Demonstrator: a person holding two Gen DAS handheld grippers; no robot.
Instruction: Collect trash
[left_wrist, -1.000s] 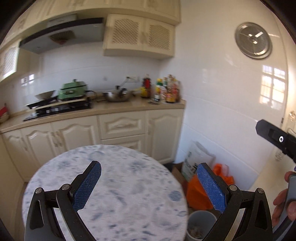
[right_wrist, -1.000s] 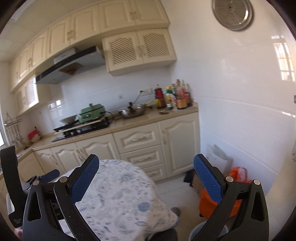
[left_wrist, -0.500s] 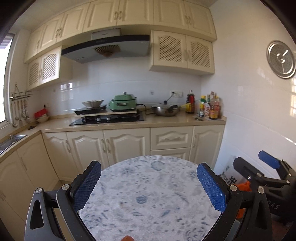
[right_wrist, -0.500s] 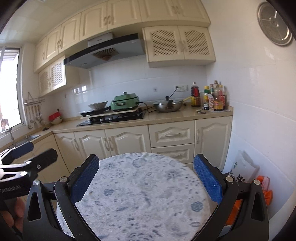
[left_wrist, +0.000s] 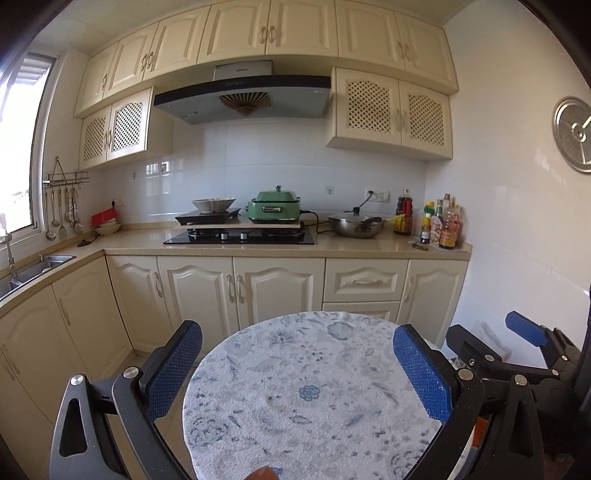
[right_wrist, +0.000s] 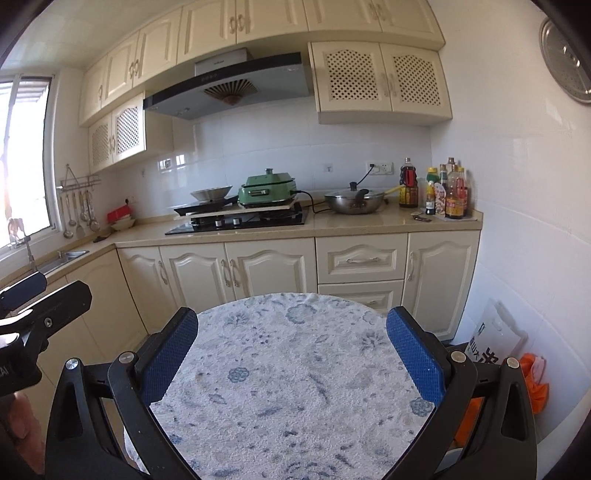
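Two grippers hang over the round table (left_wrist: 306, 398), which wears a blue-patterned cloth. Left gripper (left_wrist: 297, 373): fingers spread wide, nothing between them. Right gripper (right_wrist: 291, 356): likewise spread and empty. No trash can be made out on the cloth. Right of the table, by the wall, stand a white printed bag (right_wrist: 496, 341) and an orange bag (right_wrist: 533, 384), the latter partly hidden behind the right gripper's frame. Beyond the table, the counter carries a green cooker (left_wrist: 275, 207) and bottles (left_wrist: 439, 225). The table's near edge is cut off.
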